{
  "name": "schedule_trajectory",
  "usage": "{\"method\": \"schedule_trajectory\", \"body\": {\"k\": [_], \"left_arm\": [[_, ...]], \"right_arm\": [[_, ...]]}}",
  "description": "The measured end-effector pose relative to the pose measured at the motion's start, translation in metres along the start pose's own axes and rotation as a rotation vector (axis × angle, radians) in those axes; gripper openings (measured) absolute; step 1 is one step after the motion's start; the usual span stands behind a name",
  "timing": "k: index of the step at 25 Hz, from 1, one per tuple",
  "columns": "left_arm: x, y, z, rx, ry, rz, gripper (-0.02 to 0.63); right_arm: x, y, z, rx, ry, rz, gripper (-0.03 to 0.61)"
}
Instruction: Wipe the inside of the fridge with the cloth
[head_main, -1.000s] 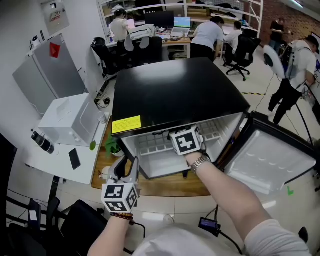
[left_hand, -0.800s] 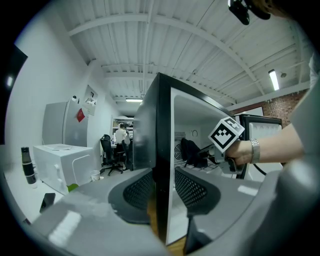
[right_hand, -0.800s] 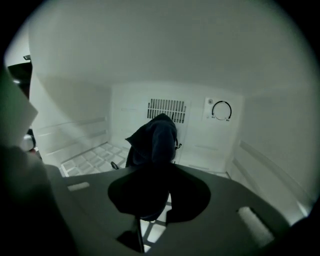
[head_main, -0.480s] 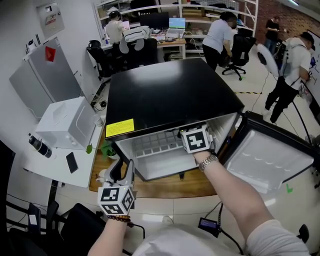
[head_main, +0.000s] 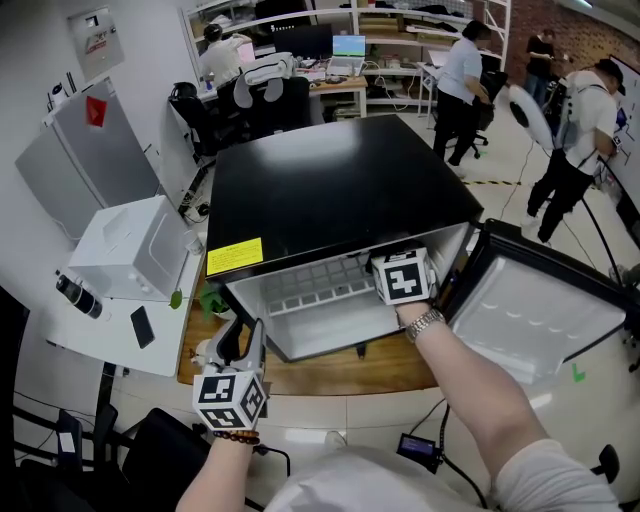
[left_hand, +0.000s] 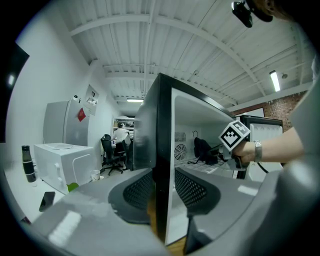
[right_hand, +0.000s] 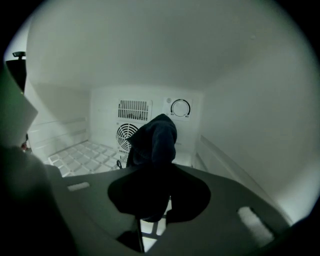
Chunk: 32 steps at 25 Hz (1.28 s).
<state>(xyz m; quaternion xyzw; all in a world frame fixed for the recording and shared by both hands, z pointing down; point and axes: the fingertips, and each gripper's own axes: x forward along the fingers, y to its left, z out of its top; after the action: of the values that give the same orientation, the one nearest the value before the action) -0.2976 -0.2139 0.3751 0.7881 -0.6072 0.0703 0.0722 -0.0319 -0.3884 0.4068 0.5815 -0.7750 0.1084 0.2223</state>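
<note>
The cloth, dark and bunched, is pinched between the jaws of the right gripper. It rises from them in a soft hump, deep inside the fridge. Behind it on the white back wall are a round fan grille, a slotted vent and a dial. The ribbed white shelf runs off to the left below the cloth. I cannot tell whether the cloth is touching any surface. From above, only that gripper's marker cube and the hand with a wristwatch show at the fridge mouth, toward the door side.

The left gripper has its jaws closed on the front edge of the fridge's side wall, the one away from the door, with a mesh pad against each face. It sits low at that front corner and points nearly level.

The fridge is black on top with a yellow label near its front edge, and it stands on a wooden board. Its door is swung wide open to the right, white lining up. To the left are a white appliance, a dark bottle and a phone on a white table. Further back, people stand and sit by desks with screens.
</note>
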Motion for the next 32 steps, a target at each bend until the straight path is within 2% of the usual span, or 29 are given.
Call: {"method": "schedule_trajectory", "body": {"k": [6,10,17,25,32], "left_arm": [[0.0,-0.003,0.002,0.0,-0.003,-0.001,0.137],[0.001,-0.004,0.002,-0.001,-0.001,-0.002,0.137],[0.001,-0.004,0.002,0.0,0.0,-0.004,0.137],[0.0,-0.004,0.002,0.0,-0.001,-0.005,0.137],[0.0,-0.001,0.001,-0.003,-0.003,-0.007,0.137]], "right_arm": [[-0.025,0.029,0.023,0.004,-0.108,0.088,0.075],[-0.043,0.084,0.033,0.004,-0.161,0.232,0.075],[-0.053,0.173,0.032,0.004,-0.158,0.41,0.075],[-0.05,0.225,0.017,-0.013,-0.123,0.482,0.075],[-0.035,0.238,-0.005,-0.032,-0.069,0.472,0.075]]}}
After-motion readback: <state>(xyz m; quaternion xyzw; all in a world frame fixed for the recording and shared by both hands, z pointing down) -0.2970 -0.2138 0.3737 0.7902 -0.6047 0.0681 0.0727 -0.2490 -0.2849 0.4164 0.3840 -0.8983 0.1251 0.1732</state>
